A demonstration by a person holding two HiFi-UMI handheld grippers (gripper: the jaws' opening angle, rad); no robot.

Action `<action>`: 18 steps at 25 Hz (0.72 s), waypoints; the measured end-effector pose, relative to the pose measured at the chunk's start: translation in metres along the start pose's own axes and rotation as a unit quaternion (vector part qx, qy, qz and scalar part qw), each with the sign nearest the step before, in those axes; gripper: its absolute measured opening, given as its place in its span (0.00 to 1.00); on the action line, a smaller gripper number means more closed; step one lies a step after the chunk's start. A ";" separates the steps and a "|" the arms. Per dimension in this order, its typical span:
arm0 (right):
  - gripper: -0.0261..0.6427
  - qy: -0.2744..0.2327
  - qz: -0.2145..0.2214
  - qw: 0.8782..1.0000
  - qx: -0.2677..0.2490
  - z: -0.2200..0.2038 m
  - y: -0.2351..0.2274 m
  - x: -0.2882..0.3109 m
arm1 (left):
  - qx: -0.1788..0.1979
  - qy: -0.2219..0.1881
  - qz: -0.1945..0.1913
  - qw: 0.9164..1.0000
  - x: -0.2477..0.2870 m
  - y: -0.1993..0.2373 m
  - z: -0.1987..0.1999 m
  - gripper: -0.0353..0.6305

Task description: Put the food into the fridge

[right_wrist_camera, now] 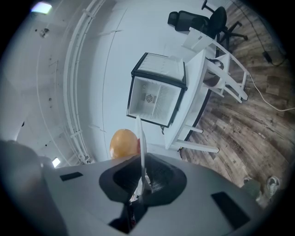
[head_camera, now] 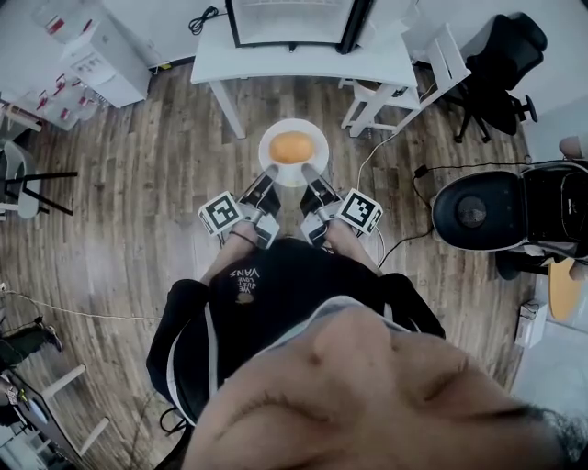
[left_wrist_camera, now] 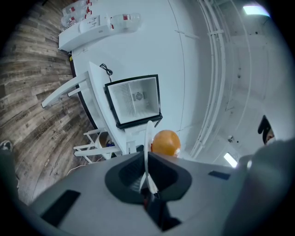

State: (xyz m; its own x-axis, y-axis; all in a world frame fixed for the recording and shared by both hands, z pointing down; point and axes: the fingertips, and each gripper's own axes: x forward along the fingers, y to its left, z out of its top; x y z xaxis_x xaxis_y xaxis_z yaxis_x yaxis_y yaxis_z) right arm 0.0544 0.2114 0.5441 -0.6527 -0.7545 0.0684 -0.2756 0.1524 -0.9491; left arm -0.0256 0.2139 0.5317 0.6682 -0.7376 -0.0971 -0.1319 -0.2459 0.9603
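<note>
White plate [head_camera: 294, 124] holds an orange [head_camera: 292, 147] at its middle, out above the wood floor [head_camera: 138, 202]. I have my left gripper [head_camera: 270, 174] clamped on the plate's near-left rim and my right gripper [head_camera: 310, 174] clamped on its near-right rim. Each gripper view shows the rim edge-on, pinched between the jaws, with the orange just past it. Farther off, the small fridge [head_camera: 289, 23] stands on a white table [head_camera: 303, 62], its white inside showing. A black office chair [head_camera: 501, 64] sits far right.
</note>
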 end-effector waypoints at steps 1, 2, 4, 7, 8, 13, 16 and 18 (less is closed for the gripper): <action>0.08 0.001 0.000 1.000 0.004 0.000 0.000 0.002 | 0.001 0.000 0.001 1.000 0.001 0.001 0.001 0.10; 0.08 0.002 -0.003 1.000 0.005 0.001 -0.001 0.003 | 0.004 0.000 0.005 1.000 0.002 0.003 0.003 0.10; 0.08 0.002 0.000 1.000 0.007 0.005 -0.001 0.009 | 0.006 0.000 0.007 1.000 0.005 0.007 0.008 0.10; 0.08 -0.003 0.017 1.000 0.007 0.012 0.003 0.021 | 0.002 0.000 -0.002 1.000 0.015 0.009 0.016 0.10; 0.08 -0.003 0.012 1.000 0.004 0.014 0.001 0.025 | 0.001 0.001 -0.004 1.000 0.018 0.010 0.019 0.10; 0.08 -0.008 0.011 1.000 0.006 0.028 0.000 0.045 | -0.001 0.009 -0.005 1.000 0.035 0.016 0.037 0.10; 0.08 -0.009 0.004 1.000 0.005 0.034 -0.002 0.058 | -0.002 0.012 -0.007 1.000 0.043 0.019 0.049 0.10; 0.08 -0.012 0.008 1.000 0.011 0.039 0.000 0.069 | -0.006 0.014 -0.008 1.000 0.050 0.022 0.059 0.10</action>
State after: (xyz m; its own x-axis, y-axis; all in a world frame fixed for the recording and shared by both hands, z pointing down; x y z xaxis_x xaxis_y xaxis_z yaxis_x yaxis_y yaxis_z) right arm 0.0368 0.1348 0.5372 -0.6403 -0.7667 0.0460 -0.2498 0.1513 -0.9564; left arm -0.0383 0.1351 0.5329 0.6909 -0.7151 -0.1060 -0.1119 -0.2507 0.9616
